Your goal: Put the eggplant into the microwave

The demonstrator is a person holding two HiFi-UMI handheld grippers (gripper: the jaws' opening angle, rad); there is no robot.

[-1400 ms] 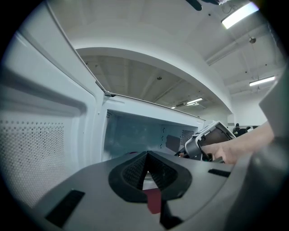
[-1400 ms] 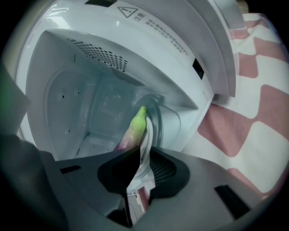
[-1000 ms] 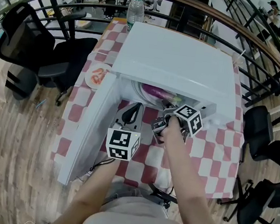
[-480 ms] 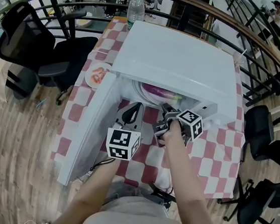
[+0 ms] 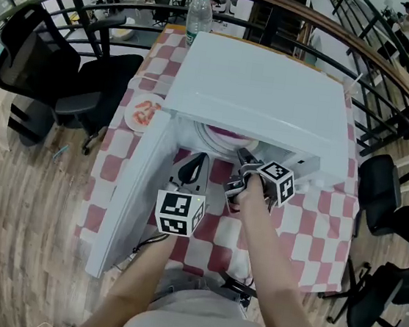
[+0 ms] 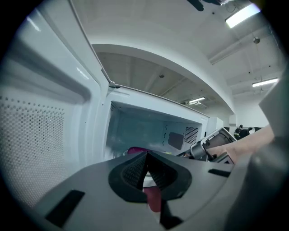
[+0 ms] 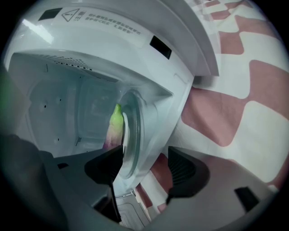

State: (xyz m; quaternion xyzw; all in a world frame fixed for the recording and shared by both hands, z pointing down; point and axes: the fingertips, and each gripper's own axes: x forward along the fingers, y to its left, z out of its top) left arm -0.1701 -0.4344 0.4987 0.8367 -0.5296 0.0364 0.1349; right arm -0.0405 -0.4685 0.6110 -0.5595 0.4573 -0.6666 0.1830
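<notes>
The purple eggplant (image 5: 225,133) with its green stem end (image 7: 115,121) lies on the glass plate (image 7: 133,135) inside the white microwave (image 5: 265,92). The microwave's door (image 5: 130,194) hangs open to the left. My right gripper (image 5: 243,159) sits at the cavity's mouth. Its jaws (image 7: 144,169) have just been opening and stand wide apart, with only the plate's rim and the cavity's front edge seen beyond them. My left gripper (image 5: 195,164) hovers shut in front of the opening, pads together (image 6: 145,169), holding nothing. The eggplant (image 6: 135,150) shows beyond it.
The microwave stands on a red-and-white checkered tablecloth (image 5: 308,224). A small plate of food (image 5: 143,111) lies to the left of the microwave and a water bottle (image 5: 198,14) stands behind it. Black chairs (image 5: 46,66) and a curved railing (image 5: 339,27) surround the table.
My right gripper has rolled slightly at the microwave's mouth and its jaws have spread. The eggplant stays on the plate. The left gripper has kept still.
</notes>
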